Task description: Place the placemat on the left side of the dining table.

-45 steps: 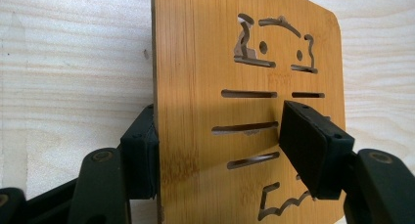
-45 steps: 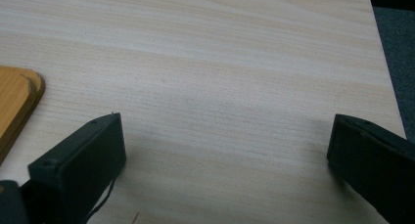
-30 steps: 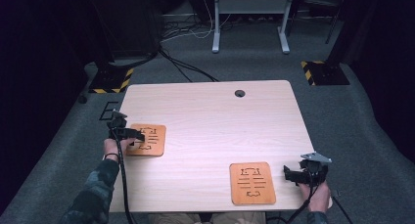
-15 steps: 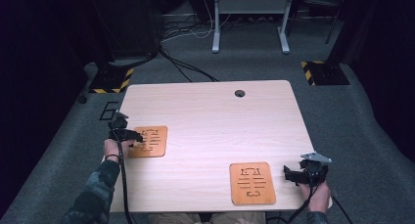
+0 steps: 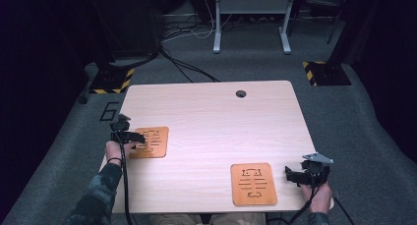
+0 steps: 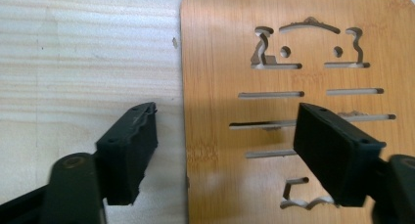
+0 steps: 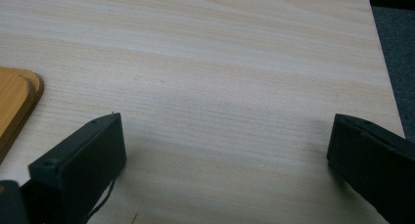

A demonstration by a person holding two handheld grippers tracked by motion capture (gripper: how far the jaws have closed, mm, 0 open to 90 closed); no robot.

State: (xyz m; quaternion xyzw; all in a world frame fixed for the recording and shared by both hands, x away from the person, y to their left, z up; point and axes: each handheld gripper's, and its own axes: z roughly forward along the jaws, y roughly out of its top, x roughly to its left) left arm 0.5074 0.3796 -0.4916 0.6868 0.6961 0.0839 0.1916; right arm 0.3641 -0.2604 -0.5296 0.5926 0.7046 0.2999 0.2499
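Note:
Two thin wooden boards with cut-out slots lie flat on the pale table. The left board is near the table's left edge. My left gripper is open right over its near edge, one jaw above bare table and the other above the board. Its jaws have just been opening, and the pads press on nothing. The right board is near the front edge, and its rounded corner shows in the right gripper view. My right gripper rests wide open to the right of that board, over bare wood.
A round cable hole sits at the table's far middle. The table's right edge runs close to my right gripper. On the carpet beyond are a grey stand, cables and striped floor plates.

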